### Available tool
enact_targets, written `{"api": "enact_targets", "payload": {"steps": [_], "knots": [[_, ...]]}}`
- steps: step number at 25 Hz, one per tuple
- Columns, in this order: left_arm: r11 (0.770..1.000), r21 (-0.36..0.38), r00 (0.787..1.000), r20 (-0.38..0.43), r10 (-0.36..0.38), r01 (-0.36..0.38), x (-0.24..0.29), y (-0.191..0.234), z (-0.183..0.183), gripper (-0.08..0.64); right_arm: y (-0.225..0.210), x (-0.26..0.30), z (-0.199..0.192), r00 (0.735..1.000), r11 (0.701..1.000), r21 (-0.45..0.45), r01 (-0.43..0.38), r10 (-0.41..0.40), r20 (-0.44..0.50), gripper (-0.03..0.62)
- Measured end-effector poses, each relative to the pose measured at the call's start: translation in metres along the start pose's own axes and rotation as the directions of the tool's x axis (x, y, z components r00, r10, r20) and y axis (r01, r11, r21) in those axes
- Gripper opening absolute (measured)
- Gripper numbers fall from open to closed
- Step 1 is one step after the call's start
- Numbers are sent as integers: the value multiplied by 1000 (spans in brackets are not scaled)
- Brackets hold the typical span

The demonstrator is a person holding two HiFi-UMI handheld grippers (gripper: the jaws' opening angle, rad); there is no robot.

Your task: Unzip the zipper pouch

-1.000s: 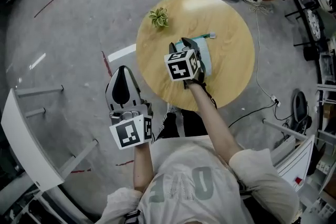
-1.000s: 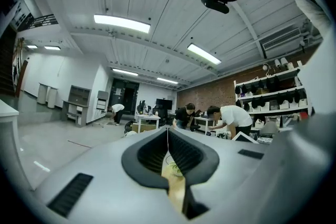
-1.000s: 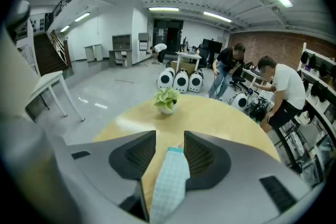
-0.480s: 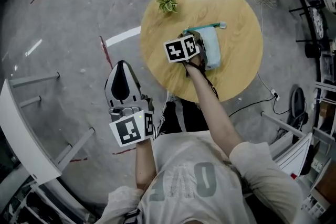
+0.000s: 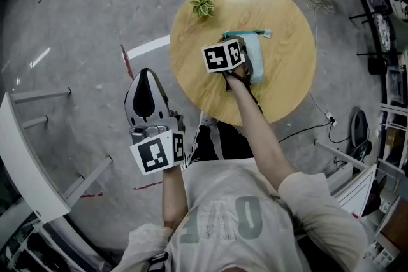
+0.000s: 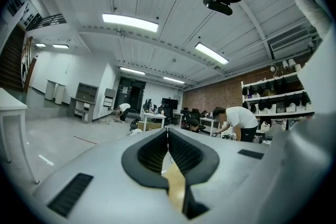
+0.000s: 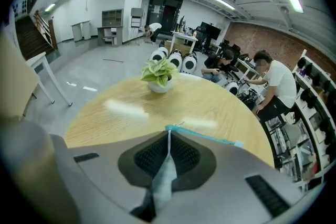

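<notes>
Fingers (image 7: 185, 156) of the right gripper (image 7: 168, 139) are clamped on the pouch (image 5: 257, 59); the left gripper (image 6: 167, 139) is closed on nothing.
Right jaws have just been closing and pinch a fold of the pale blue pouch, which lies near the middle of the round table (image 5: 287, 83) with its teal zipper (image 5: 247, 34) along the far edge. Plant (image 5: 203, 4) stands by the table's far left rim, apart from the pouch. Left gripper is held off the table, above the floor (image 5: 76, 28), jaws pressed together.
</notes>
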State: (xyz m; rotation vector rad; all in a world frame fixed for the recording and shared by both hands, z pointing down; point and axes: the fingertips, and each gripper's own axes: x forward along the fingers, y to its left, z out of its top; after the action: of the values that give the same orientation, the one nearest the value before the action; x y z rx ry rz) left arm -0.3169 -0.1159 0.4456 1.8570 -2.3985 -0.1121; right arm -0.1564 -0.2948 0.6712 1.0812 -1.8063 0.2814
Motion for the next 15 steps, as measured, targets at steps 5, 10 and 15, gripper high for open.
{"api": "enact_targets", "payload": {"steps": [5,10,15], "knots": [[1000,10,999,35,-22,22,1,-13,22,28,-20,-32,33,995,999,49,-17,12,100,35],[998,18,995,89,-54,53,3,-36,47,28,-55,-79,70,972,992,118,-33,4,235,34],[994,33,981,160,-111,107,10,-63,78,28,-95,-146,110,904,982,178,-63,-19,426,34]]}}
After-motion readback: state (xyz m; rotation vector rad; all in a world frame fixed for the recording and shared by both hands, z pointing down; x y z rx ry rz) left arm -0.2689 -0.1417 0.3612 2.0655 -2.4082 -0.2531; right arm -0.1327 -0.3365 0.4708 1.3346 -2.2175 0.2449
